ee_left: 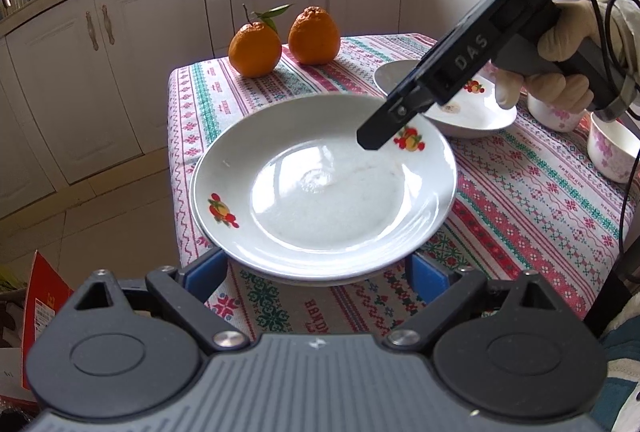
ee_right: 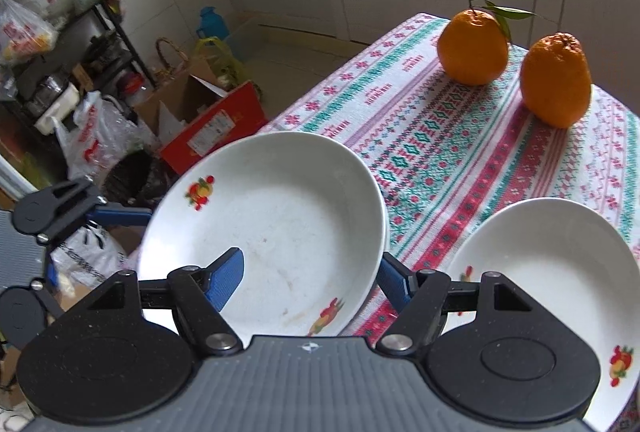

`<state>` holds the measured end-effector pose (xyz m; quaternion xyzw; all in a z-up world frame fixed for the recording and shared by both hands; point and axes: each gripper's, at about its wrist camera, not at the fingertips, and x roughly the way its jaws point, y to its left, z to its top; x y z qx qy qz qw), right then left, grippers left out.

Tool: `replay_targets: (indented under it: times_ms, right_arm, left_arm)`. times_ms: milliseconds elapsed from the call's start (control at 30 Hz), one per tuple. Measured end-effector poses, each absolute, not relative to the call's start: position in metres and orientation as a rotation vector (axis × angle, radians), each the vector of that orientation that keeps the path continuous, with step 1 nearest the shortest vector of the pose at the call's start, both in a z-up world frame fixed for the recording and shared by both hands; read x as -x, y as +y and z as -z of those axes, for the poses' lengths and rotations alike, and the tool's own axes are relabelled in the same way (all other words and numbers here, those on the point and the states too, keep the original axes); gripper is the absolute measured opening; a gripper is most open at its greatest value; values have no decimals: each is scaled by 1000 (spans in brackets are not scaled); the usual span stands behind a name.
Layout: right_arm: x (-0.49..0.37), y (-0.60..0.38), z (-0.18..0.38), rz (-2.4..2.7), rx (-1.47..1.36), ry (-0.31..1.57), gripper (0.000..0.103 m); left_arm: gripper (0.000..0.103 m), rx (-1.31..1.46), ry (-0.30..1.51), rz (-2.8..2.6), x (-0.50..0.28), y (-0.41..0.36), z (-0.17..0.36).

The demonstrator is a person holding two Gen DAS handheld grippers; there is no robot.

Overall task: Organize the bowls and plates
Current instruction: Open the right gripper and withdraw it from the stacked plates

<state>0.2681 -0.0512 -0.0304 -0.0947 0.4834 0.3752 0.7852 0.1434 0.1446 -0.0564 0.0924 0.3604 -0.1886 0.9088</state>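
The white plate (ee_left: pixel 320 192) with the little fruit prints sits at the near left corner of the bench (ee_left: pixel 520 200), on the patterned cloth, and both tools are on it. The left tongs (ee_left: pixel 316 260) stand spread wide, one blue finger on either side of the plate's near rim and neither pad pressing. From the far right the right tongs (ee_right: pixel 311 258) angle down over the opposite rim. They are about half spread, one finger over the plate's hollow and the other outside the edge, with no squeeze on the rim that I can make out. A gloved hand (ee_left: pixel 560 48) grips that tool's handle.

Just behind, to the right, a second plate (ee_left: pixel 480 116) of the same pattern lies flat on the cloth, close to the first. Further right are two bowls with pink flowers, one (ee_left: pixel 554 116) partly hidden behind the glove, the other (ee_left: pixel 612 152) nearer the bench edge. At the far end two oranges stand side by side, one with a leafy stem (ee_left: pixel 255 50), one bare (ee_left: pixel 314 36). Pale cupboards (ee_left: pixel 140 44) line the wall beyond.
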Motion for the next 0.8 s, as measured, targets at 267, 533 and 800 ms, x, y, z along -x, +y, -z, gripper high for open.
replay_targets:
  times_ms: [267, 533, 800]
  right_arm:
    - [-262, -58, 26, -787, 207, 1011, 82]
    - [-230, -79, 6, -724, 141, 906, 101]
    - [-167, -111, -3, -565, 163, 719, 103]
  left_arm:
    - [96, -160, 730, 394, -140, 148, 53]
    - [98, -152, 663, 405, -121, 140, 37]
    - [101, -156, 568, 422, -100, 121, 13]
